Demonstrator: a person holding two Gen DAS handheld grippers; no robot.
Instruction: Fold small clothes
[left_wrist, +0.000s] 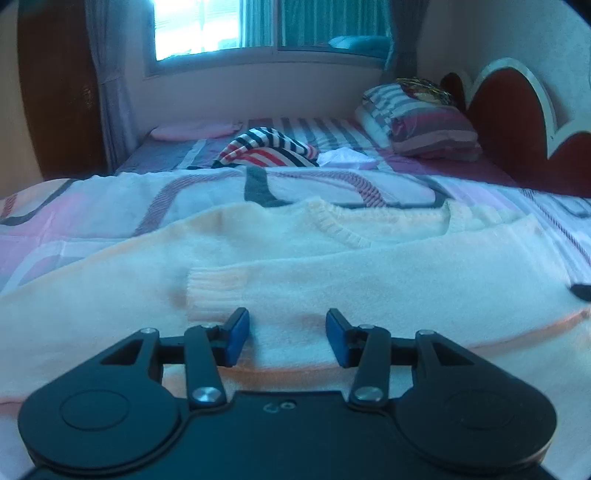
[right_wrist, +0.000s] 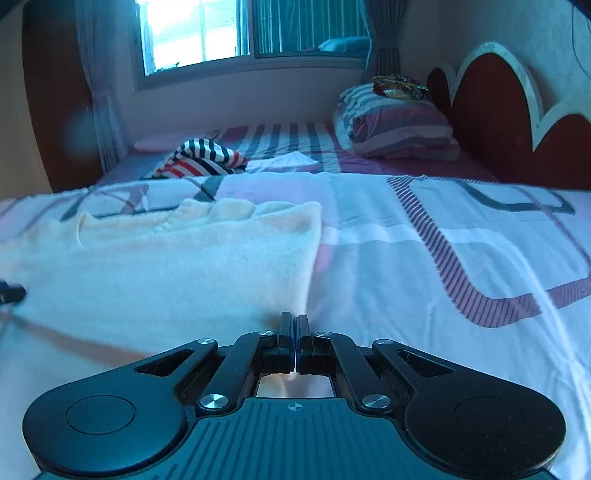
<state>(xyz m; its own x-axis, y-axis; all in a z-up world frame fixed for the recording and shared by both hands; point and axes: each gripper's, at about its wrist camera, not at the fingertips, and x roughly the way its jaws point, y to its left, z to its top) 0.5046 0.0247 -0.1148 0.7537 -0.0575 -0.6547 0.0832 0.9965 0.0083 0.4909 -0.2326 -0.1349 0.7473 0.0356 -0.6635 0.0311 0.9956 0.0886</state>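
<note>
A cream knit sweater (left_wrist: 332, 266) lies spread on the patterned bed sheet (left_wrist: 110, 206), neckline away from me. One sleeve is folded across its body, with the ribbed cuff (left_wrist: 214, 288) just ahead of my left gripper (left_wrist: 288, 317). That gripper hovers low over the sweater, open, with only fabric below its blue pads. In the right wrist view the sweater (right_wrist: 166, 266) fills the left half. My right gripper (right_wrist: 294, 317) is shut at the sweater's right edge, near its lower corner. I cannot tell whether fabric is pinched between its pads.
A crumpled striped garment (left_wrist: 266, 147) and a white cloth (left_wrist: 347, 157) lie farther up the bed. Striped pillows (left_wrist: 424, 125) rest against the red scalloped headboard (left_wrist: 517, 122) at the right. A window and curtains stand behind. Bare sheet (right_wrist: 443, 229) lies right of the sweater.
</note>
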